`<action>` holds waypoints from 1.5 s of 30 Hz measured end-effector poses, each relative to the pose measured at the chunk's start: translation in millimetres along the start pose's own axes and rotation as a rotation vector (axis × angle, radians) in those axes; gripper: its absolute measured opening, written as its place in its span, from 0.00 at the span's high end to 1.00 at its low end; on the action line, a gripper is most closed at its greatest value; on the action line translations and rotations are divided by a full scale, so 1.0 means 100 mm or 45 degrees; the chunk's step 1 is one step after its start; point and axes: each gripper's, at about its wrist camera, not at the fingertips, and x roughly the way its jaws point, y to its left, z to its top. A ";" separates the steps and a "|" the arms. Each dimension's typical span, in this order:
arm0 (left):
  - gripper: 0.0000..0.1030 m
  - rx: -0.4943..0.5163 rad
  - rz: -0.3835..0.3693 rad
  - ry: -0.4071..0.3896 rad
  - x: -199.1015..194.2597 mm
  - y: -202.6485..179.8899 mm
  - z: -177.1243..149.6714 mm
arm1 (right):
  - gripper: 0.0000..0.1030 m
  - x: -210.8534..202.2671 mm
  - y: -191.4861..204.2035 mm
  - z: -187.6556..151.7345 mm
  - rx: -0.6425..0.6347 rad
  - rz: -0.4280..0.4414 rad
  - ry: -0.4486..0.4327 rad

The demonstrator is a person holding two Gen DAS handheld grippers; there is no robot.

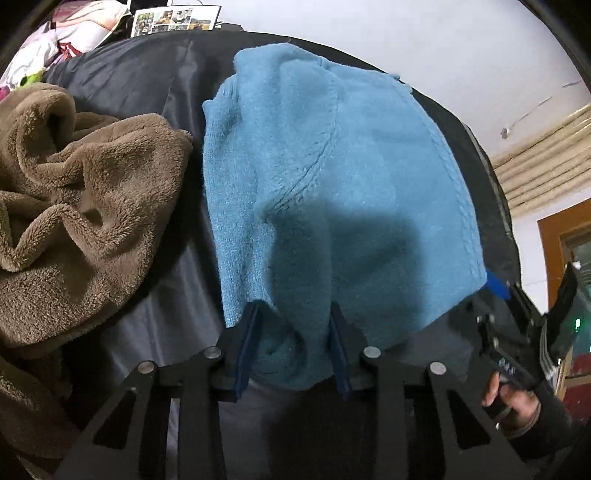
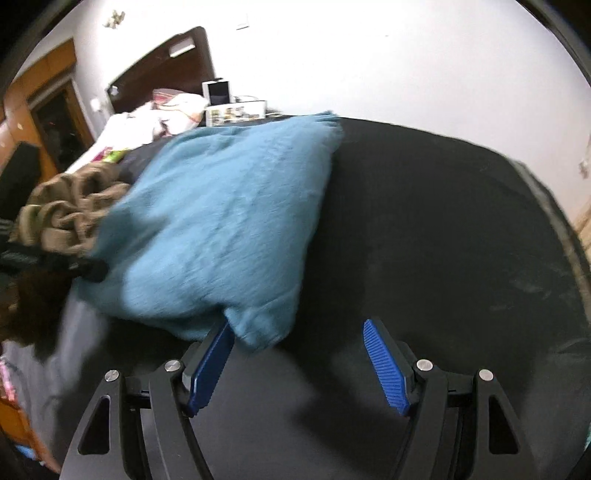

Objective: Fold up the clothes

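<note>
A blue knit sweater (image 1: 332,177) lies folded on the table's dark cover (image 1: 147,110). My left gripper (image 1: 295,308) is at the sweater's near edge, and a bunched fold of the knit fills the gap between its blue pads (image 1: 251,343). In the right wrist view the same sweater (image 2: 221,221) lies to the left. My right gripper (image 2: 297,325) stands open at the sweater's near right corner. That corner drapes over the tip of the left finger, and the right pad (image 2: 384,365) is clear of it, over the dark cover (image 2: 424,221).
A crumpled brown fleece garment (image 1: 74,206) lies left of the sweater, almost touching it. A person's hand (image 1: 513,402) holds the right gripper at the sweater's right side. A bed with light bedding (image 2: 147,118) stands beyond the table. A photo card (image 1: 173,20) stands at the far edge.
</note>
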 end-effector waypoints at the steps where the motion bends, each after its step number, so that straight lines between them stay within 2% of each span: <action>1: 0.62 -0.003 -0.007 0.000 0.01 0.02 0.00 | 0.28 0.04 0.00 0.02 -0.002 -0.024 -0.006; 7: 0.61 0.009 -0.040 0.003 0.04 0.08 -0.01 | 0.28 -0.02 -0.06 0.08 0.024 -0.172 -0.089; 10: 0.61 0.016 -0.046 -0.001 0.05 0.08 -0.02 | 0.25 0.08 -0.15 0.10 0.099 -0.204 -0.049; 13: 0.61 0.017 -0.067 -0.013 0.06 0.12 -0.04 | 0.09 0.30 -0.24 0.08 0.142 -0.249 0.038; 14: 0.61 0.013 -0.076 -0.014 0.05 0.13 -0.04 | 0.01 0.35 -0.30 0.07 0.173 -0.245 0.050; 15: 0.61 0.011 -0.078 -0.014 0.06 0.14 -0.03 | 0.01 0.37 -0.34 0.08 0.191 -0.232 0.062; 19: 0.61 0.017 -0.076 -0.016 0.04 0.16 -0.04 | 0.01 0.33 -0.25 0.13 0.090 -0.290 0.062; 23: 0.60 0.004 -0.080 -0.024 0.03 0.17 -0.04 | 0.01 0.37 -0.28 0.15 0.055 -0.240 0.099; 28: 0.59 -0.028 -0.108 -0.037 -0.02 0.19 -0.03 | 0.01 0.27 -0.35 0.13 0.045 -0.097 0.123; 32: 0.58 -0.059 -0.148 -0.050 -0.12 0.22 0.00 | 0.01 0.03 -0.31 0.12 0.052 -0.073 0.059; 35: 0.58 -0.047 -0.151 -0.099 -0.31 0.22 0.01 | 0.01 -0.19 -0.23 0.17 0.075 -0.044 -0.040; 37: 0.58 -0.068 -0.173 -0.142 -0.47 0.16 -0.02 | 0.01 -0.29 -0.13 0.24 0.051 -0.032 -0.107; 40: 0.47 -0.136 -0.224 -0.215 -0.63 0.19 0.21 | 0.01 -0.32 0.12 0.37 -0.033 -0.006 -0.167; 45: 0.46 -0.222 -0.216 -0.282 -0.61 0.34 0.65 | 0.01 -0.10 0.71 0.53 -0.182 0.084 -0.154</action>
